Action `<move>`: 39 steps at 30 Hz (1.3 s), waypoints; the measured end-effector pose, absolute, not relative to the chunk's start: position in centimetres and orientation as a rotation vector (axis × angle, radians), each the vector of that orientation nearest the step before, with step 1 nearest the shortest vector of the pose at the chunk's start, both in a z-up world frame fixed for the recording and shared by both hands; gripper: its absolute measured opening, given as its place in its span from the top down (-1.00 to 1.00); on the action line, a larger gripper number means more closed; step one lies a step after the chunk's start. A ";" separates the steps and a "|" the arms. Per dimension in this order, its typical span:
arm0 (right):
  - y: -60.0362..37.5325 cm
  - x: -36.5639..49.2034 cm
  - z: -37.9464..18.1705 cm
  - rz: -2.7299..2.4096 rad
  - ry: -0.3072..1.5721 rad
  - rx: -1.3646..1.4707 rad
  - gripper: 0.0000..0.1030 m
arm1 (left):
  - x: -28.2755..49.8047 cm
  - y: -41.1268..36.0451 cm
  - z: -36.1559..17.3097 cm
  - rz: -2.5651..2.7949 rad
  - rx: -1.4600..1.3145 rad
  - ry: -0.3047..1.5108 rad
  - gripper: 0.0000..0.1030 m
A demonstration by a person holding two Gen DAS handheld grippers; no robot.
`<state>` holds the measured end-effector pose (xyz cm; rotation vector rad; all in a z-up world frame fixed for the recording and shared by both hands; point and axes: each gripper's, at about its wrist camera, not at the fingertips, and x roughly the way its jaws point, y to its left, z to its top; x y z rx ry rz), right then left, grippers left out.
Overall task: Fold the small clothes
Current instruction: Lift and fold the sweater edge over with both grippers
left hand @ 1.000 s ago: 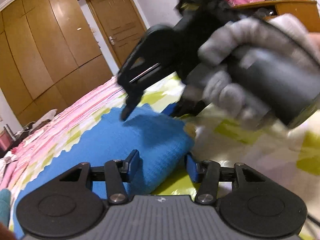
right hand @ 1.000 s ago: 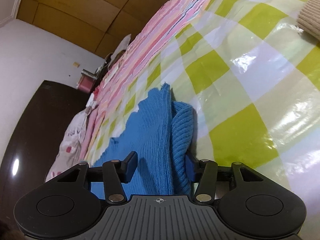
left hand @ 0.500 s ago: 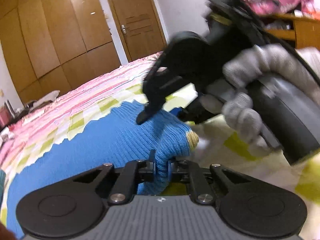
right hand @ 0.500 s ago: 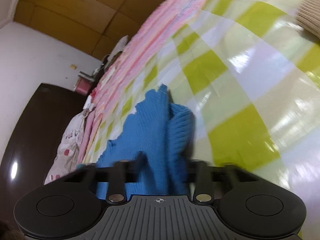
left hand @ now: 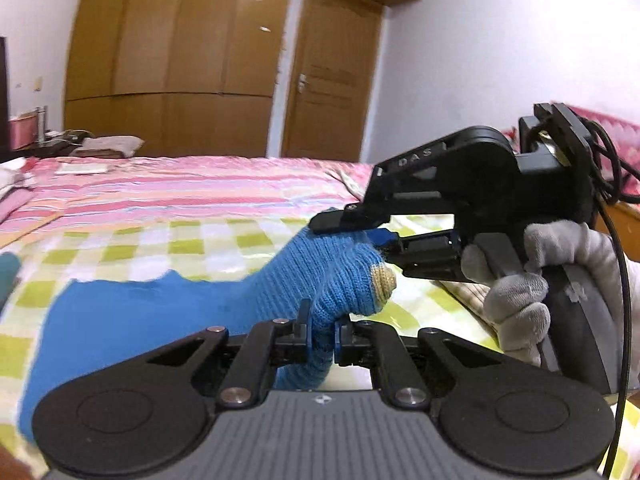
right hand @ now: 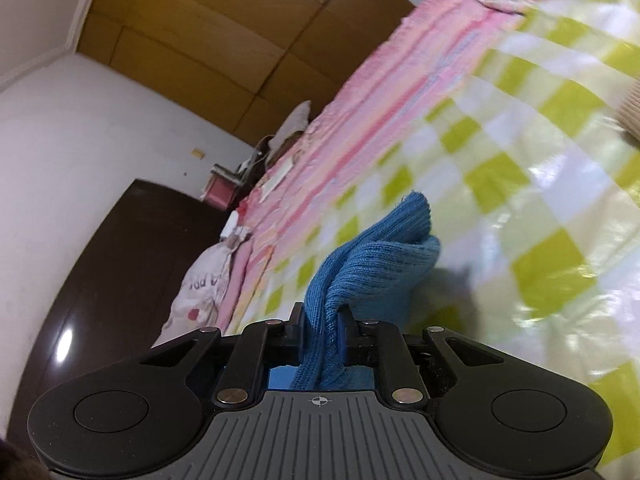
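Observation:
A blue knitted garment (left hand: 160, 312) lies on a yellow-green checked sheet (left hand: 224, 240), its near edge raised off the sheet. My left gripper (left hand: 322, 320) is shut on a bunched fold of that edge, beside a tan patch (left hand: 384, 280). In the left wrist view my right gripper (left hand: 352, 230), held by a grey-gloved hand (left hand: 520, 292), grips the same raised edge from the right. In the right wrist view the right gripper (right hand: 322, 316) has its jaws closing on a fold of the blue garment (right hand: 384, 256), pads pressing the knit.
A pink striped bedcover (left hand: 160, 188) spreads beyond the sheet. Behind stand a wooden wardrobe (left hand: 168, 52) and a door (left hand: 332, 80). A beige knit item (right hand: 630, 116) shows at the right edge, a teal thing (left hand: 8, 276) at the left. A dark headboard (right hand: 120, 264) is nearby.
Both grippers went from open around the garment's edge to shut on it. Both rose and lifted the edge off the sheet. The left wrist view rolled level.

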<state>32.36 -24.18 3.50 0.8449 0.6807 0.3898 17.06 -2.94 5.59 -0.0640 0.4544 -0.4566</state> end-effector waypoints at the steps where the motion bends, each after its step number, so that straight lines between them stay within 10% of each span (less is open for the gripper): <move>1: -23.4 32.6 4.0 0.394 0.679 0.828 0.69 | 17.1 -2.2 5.7 -0.447 -0.074 0.451 0.69; 39: 2.9 39.5 2.3 0.433 0.849 0.323 0.69 | 20.6 17.5 -0.4 -0.197 -0.353 0.586 0.69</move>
